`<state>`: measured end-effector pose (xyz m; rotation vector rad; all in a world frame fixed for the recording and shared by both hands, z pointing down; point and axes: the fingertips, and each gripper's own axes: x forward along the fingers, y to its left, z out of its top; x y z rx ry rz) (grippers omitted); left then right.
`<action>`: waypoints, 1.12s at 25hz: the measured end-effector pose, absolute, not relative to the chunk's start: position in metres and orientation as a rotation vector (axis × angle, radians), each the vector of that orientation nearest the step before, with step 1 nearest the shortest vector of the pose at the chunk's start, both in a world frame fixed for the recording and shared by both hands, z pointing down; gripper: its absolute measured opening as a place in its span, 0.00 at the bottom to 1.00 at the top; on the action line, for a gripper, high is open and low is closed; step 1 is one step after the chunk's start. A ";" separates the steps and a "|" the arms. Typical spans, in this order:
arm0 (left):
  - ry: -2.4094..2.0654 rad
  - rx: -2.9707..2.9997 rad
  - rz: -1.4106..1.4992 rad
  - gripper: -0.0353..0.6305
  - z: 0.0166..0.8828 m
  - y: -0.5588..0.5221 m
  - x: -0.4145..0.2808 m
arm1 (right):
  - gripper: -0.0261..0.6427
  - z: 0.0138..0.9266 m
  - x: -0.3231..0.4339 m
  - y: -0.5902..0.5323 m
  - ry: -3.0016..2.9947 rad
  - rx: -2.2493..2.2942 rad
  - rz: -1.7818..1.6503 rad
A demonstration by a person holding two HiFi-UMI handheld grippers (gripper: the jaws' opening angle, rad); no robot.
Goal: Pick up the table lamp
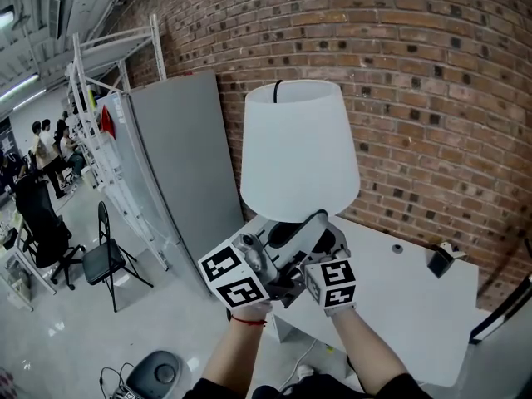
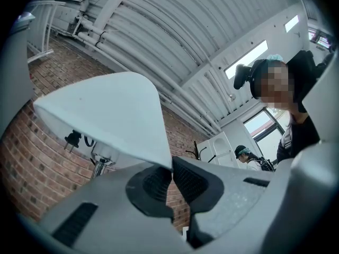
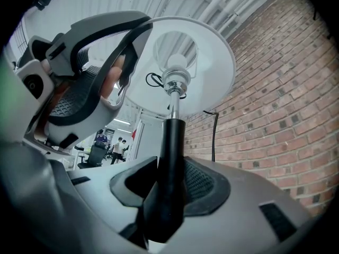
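Claws on a lamp (image 1: 299,152): the right claw (image 3: 168,181) is clamped on the black stem (image 3: 170,139), below the metal neck that carries the bulb socket. The left claw (image 2: 172,180) is all but closed, pinching the lower rim of the white shade (image 2: 106,115) between its pads. In the head view both claws bunch under the shade, which stands upright before the brick wall (image 1: 416,73) and above the near corner of the white tabletop (image 1: 407,306). The lamp's base is hidden behind the claws, so whether it has cleared the tabletop cannot be seen. The grasp looks complete, and the step in hand appears to be the lift itself. A black cord (image 3: 214,136) runs down the wall. The next move likely calls for raising both hands together, since the thin shade rim could buckle or slip if they drift apart. It also calls for leaving slack in the cord.
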<state>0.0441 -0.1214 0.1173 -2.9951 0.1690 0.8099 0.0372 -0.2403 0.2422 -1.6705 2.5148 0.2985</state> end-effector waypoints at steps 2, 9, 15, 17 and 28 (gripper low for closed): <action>0.167 -2.992 0.813 0.07 0.116 -0.119 0.043 | 0.27 0.241 0.037 -0.238 2.511 -1.679 0.304; 0.171 -2.989 0.809 0.07 0.113 -0.111 0.039 | 0.27 0.237 0.032 -0.230 2.510 -1.673 0.308; 0.174 -2.983 0.818 0.07 0.111 -0.104 0.037 | 0.27 0.234 0.031 -0.224 2.509 -1.672 0.320; 0.174 -2.983 0.821 0.07 0.110 -0.103 0.037 | 0.27 0.234 0.030 -0.223 2.511 -1.673 0.327; 0.166 -2.984 0.828 0.07 0.112 -0.092 0.037 | 0.27 0.235 0.032 -0.212 2.505 -1.683 0.329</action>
